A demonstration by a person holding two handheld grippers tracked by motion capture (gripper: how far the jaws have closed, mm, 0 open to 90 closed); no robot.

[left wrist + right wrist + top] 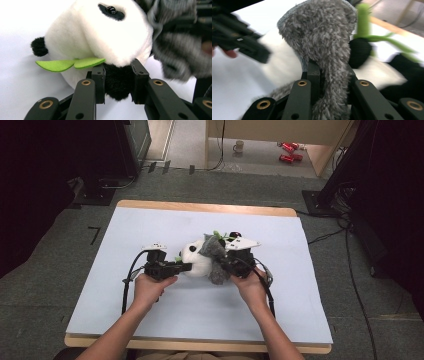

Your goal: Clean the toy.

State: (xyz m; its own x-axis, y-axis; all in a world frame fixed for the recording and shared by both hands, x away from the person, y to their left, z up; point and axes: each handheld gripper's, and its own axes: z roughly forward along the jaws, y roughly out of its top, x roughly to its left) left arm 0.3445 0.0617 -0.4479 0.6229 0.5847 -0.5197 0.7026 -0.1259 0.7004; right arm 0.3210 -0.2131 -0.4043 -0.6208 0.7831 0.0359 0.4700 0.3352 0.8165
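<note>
Our left gripper (117, 75) clamps the panda's black limb (117, 85); right gripper (333, 75) pinches the grey fuzzy cloth (324, 40) draped just above the panda (100, 37).

Wooden table (200, 208) under pale blue sheet (150, 310), plush panda (196, 260) lying mid-sheet
</note>
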